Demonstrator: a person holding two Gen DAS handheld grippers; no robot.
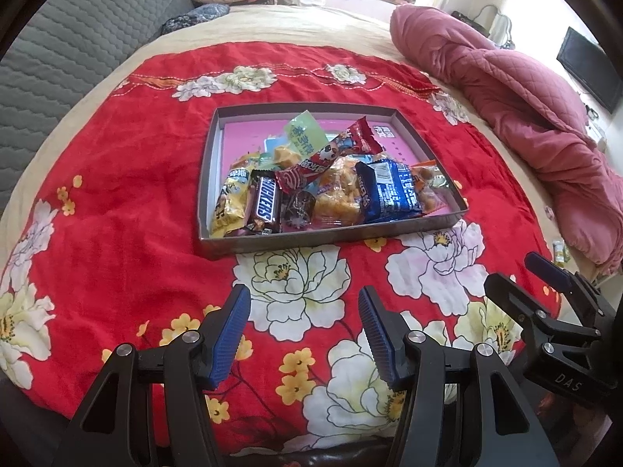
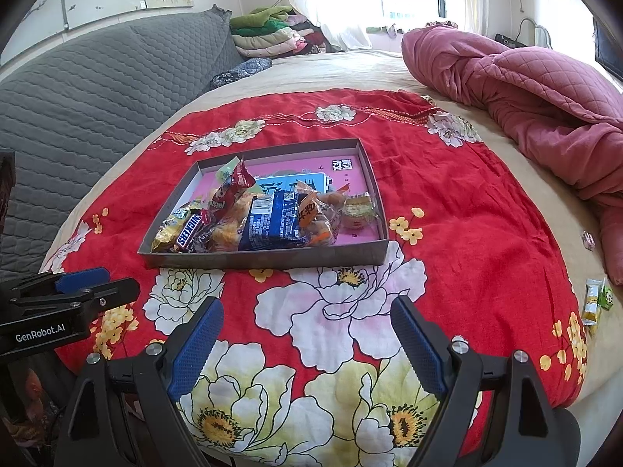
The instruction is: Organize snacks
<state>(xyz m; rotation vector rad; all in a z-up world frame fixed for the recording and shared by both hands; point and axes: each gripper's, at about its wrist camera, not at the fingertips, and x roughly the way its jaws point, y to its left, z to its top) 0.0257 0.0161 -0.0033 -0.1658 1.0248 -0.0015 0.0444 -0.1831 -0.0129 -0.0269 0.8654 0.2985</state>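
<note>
I hold both empty: left gripper (image 1: 303,334) half-spread, right gripper (image 2: 307,344) wide, over bare blanket (image 2: 447,202) (near bed edge) before the tray (image 2: 268,258).

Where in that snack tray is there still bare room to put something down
The tray has bare pink floor along its far wall and far right corner, beyond the pile. Its near half is crowded: Snickers bar, blue packet and others overlap wall to wall. The red floral cloth around the tray lies bare. Both grippers, left and right, are open.
</note>
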